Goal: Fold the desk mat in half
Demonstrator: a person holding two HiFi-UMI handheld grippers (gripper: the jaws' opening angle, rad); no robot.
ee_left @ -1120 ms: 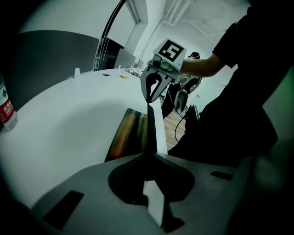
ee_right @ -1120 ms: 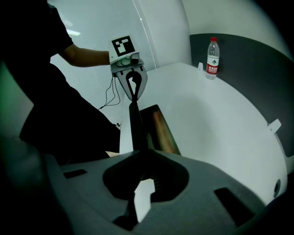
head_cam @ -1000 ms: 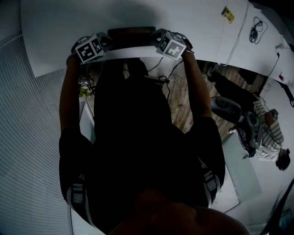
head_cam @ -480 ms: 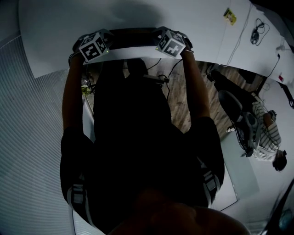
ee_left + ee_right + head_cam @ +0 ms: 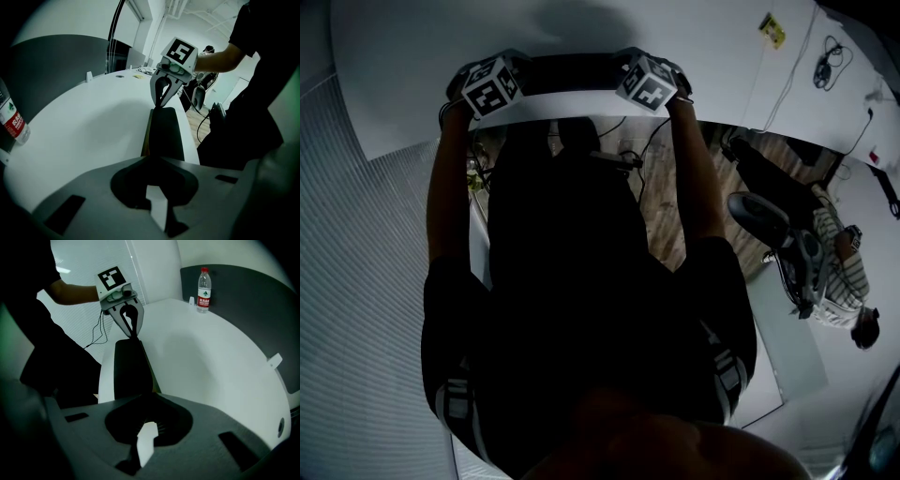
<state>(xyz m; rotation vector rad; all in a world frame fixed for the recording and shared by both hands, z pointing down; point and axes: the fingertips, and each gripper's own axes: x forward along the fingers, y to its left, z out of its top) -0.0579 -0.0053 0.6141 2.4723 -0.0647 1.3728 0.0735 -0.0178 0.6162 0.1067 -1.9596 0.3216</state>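
Jaws of left gripper (image 5: pixel 133 333) shut tight on one end of mat (image 5: pixel 164 133). Jaws of right gripper (image 5: pixel 159 104) shut tight on other end. Mat is dark strip, stretched between both grippers, along near edge of white surface (image 5: pixel 211 357), close to person's body. Bottle (image 5: pixel 204 288) stands upright at far side of surface, well apart from mat.

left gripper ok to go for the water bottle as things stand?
Probably not yet. The left gripper is shut on the desk mat, so it would have to let go first. The path itself looks free: only bare table lies between it and the water bottle.
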